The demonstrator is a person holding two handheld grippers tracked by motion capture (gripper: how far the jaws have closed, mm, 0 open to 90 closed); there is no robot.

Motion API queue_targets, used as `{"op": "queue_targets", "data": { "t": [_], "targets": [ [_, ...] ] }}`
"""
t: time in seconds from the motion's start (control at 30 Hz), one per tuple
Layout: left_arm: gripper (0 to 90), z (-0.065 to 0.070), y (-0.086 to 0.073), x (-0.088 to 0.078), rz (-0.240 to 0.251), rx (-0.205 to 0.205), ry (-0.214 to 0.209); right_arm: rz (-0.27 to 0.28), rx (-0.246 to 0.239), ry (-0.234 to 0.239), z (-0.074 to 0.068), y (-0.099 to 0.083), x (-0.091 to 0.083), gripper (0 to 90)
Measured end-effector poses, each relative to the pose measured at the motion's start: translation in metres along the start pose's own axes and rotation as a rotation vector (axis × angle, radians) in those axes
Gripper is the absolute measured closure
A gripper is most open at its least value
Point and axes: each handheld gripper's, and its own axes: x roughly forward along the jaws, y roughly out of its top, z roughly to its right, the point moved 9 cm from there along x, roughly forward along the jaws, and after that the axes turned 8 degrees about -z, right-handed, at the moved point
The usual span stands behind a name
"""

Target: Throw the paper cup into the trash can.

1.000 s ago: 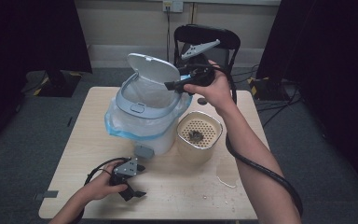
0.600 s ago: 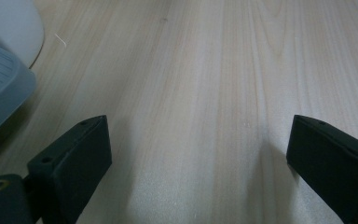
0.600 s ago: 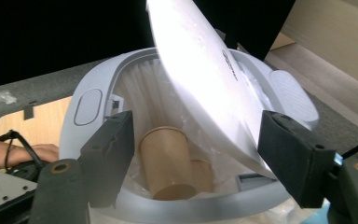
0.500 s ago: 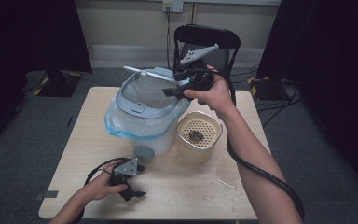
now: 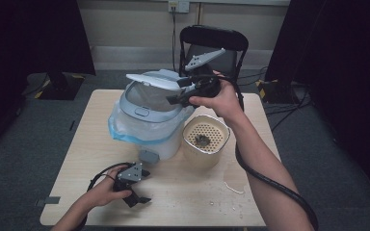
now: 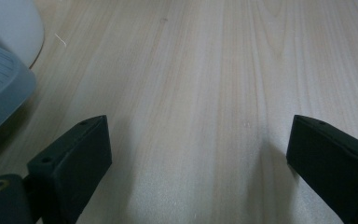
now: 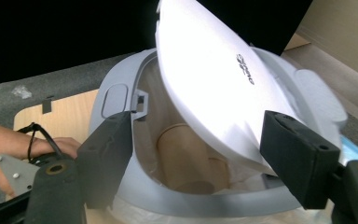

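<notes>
Lid (image 7: 223, 88) of the bin (image 5: 147, 122) hangs half-lowered just ahead of your right claw (image 7: 200, 154), whose jaws have just been opening and stand wide, gripping nothing. Next, likely press it shut. Your left claw (image 6: 198, 158) rests wide and empty on the surface (image 6: 205, 70).

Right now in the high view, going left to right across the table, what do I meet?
Left gripper at the near edge → white bin with the half-closed lid → right gripper at the lid's rim → beige perforated container.
</notes>
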Motion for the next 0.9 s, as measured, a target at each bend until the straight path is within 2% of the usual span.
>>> {"op": "queue_targets", "data": {
  "t": [0.27,0.53,0.63,0.73,0.87,0.9],
  "targets": [
    [5.8,0.0,0.0,0.0,0.001,0.002,0.002,-0.012,0.032,0.035,-0.004,-0.005,0.003,29.4],
    [5.8,0.0,0.0,0.001,0.011,-0.001,0.002,-0.02,0.037,0.087,-0.014,-0.006,0.007,29.9],
    [5.8,0.0,0.0,0.001,0.01,-0.002,0.002,-0.035,0.033,0.094,-0.015,-0.008,0.01,34.3],
    [5.8,0.0,0.0,0.0,0.008,-0.001,0.002,-0.04,0.049,0.103,-0.014,-0.009,0.011,42.6],
    [5.8,0.0,0.0,0.0,0.004,0.0,0.002,-0.068,0.048,0.075,-0.011,-0.01,0.013,55.7],
    [5.8,0.0,0.0,0.0,0.008,-0.001,0.003,-0.074,0.046,0.06,-0.009,-0.01,0.014,56.2]
  ]
}}
